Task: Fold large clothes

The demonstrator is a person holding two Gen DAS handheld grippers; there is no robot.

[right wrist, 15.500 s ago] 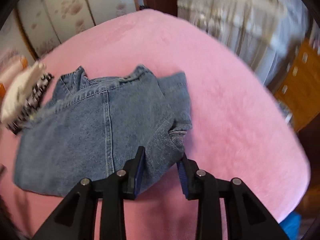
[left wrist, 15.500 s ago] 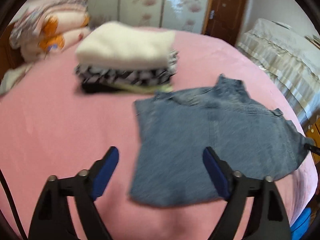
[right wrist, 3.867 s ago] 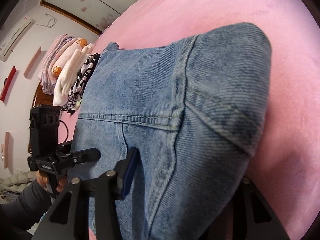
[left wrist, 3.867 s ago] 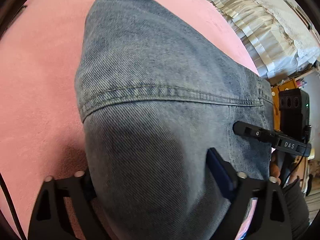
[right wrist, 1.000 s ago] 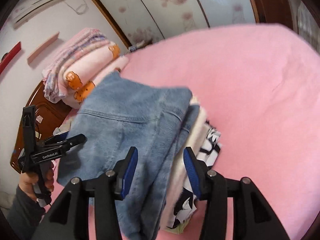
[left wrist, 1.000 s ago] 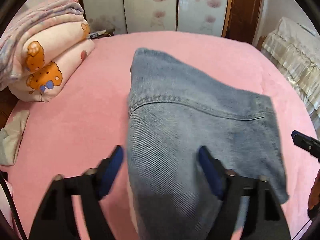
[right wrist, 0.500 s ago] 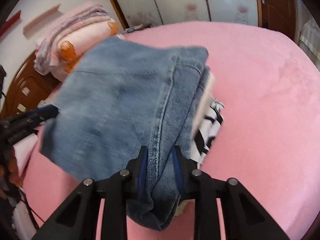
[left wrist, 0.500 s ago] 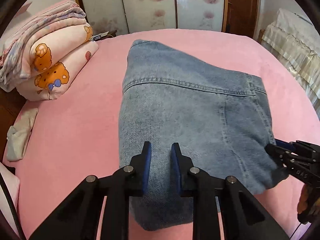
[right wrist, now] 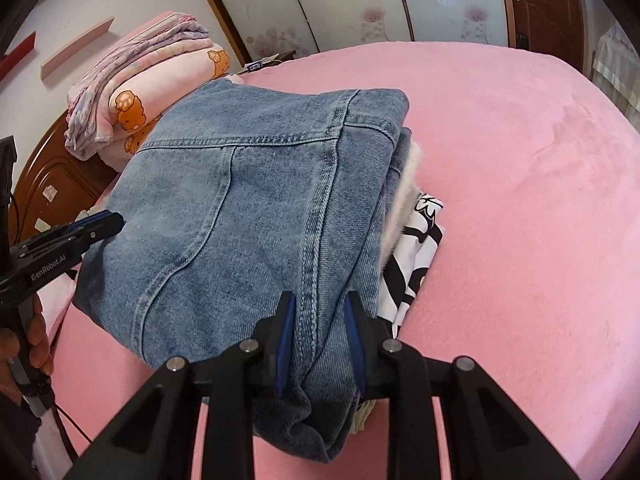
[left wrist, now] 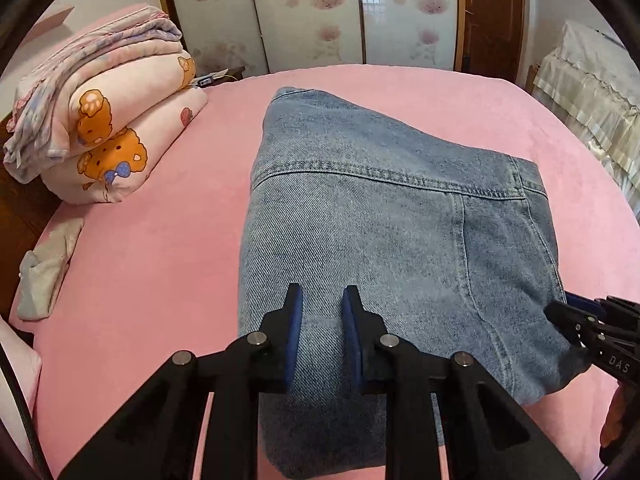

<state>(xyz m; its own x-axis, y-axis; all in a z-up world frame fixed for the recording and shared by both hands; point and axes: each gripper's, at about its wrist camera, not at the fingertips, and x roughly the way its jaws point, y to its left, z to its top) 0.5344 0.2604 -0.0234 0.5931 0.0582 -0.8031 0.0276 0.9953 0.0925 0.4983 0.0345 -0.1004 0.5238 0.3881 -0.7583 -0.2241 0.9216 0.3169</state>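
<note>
Two hand-held grippers are on one folded denim jacket (left wrist: 380, 220). The jacket lies on a stack of folded clothes (right wrist: 416, 248) near the middle of the pink bed (left wrist: 140, 280). Rolled quilts (left wrist: 112, 120) sit at the far left, well apart from it.

1. I read the left hand-held gripper (left wrist: 322, 336) as nearly closed at the jacket's near left edge. Its jaws have just been closing, and denim shows between the pads. Its side reads "GenRobot.AI" in the right wrist view.
2. I judge the jacket to be heavy, thick and fairly stiff for cloth. It is not slippery and not fragile. The folds should hold their shape. Take hold at the doubled near edge, on or beside a stitched seam.
3. The right hand-held gripper (right wrist: 320, 336) is nearly closed on the near right edge, and a seamed fold bunches between its pads. Its jaws have also just been closing. The letters "DAS" show on it in the left wrist view.
</note>
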